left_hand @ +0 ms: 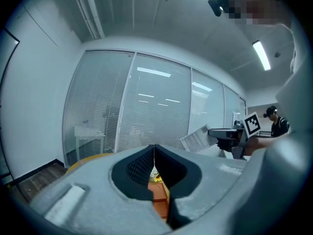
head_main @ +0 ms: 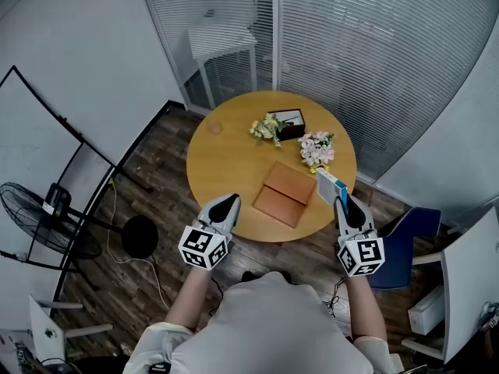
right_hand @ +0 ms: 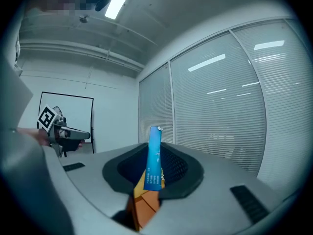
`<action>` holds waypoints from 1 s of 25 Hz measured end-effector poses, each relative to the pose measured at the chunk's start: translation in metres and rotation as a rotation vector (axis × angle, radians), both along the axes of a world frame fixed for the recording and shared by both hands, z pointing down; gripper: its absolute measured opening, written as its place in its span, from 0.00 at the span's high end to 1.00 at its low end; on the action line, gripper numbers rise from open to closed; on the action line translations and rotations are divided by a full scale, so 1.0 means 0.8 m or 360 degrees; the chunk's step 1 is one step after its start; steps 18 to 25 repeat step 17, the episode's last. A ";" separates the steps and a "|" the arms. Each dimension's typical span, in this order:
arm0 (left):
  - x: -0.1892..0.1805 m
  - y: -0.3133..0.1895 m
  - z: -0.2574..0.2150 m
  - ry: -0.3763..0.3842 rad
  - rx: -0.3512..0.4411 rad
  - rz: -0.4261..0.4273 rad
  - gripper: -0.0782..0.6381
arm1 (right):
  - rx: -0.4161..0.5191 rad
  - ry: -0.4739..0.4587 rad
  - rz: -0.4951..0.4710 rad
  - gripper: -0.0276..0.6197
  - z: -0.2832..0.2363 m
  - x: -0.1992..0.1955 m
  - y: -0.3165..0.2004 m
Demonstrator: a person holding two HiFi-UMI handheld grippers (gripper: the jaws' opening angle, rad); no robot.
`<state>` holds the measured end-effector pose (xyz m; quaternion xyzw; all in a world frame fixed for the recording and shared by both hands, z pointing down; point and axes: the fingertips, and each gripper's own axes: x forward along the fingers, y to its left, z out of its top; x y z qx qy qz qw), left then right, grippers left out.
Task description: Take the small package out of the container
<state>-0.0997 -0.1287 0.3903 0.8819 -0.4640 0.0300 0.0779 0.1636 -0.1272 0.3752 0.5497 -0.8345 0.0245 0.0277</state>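
My right gripper [head_main: 341, 202] is shut on a small flat package [head_main: 330, 186], white with a blue edge, and holds it upright over the round wooden table's [head_main: 226, 150] right rim. In the right gripper view the package's blue edge [right_hand: 155, 155] stands between the jaws. An orange-brown flat case [head_main: 284, 194] lies open in two halves at the table's middle, left of the package. My left gripper [head_main: 227, 202] hovers at the table's near edge, left of the case, shut with nothing in it. In the left gripper view its jaws meet in a line, and the package [left_hand: 198, 140] shows at the right.
A dark box with a white top [head_main: 291, 122] sits at the table's far side between two small bunches of flowers [head_main: 267, 128] [head_main: 317, 148]. A blue chair [head_main: 401, 244] stands to the right, a fan [head_main: 43, 218] and a black stand base [head_main: 140, 236] to the left. Glass walls with blinds lie behind.
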 end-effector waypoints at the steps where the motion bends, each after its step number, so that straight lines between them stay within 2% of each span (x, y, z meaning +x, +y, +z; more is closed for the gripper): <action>1: 0.001 -0.001 0.000 0.0005 0.0000 0.0001 0.86 | 0.0000 -0.0001 0.0002 0.84 0.000 0.001 0.000; 25: 0.015 -0.012 0.003 -0.0001 0.0002 -0.0012 0.86 | 0.0004 0.0019 0.0006 0.84 0.001 0.010 -0.006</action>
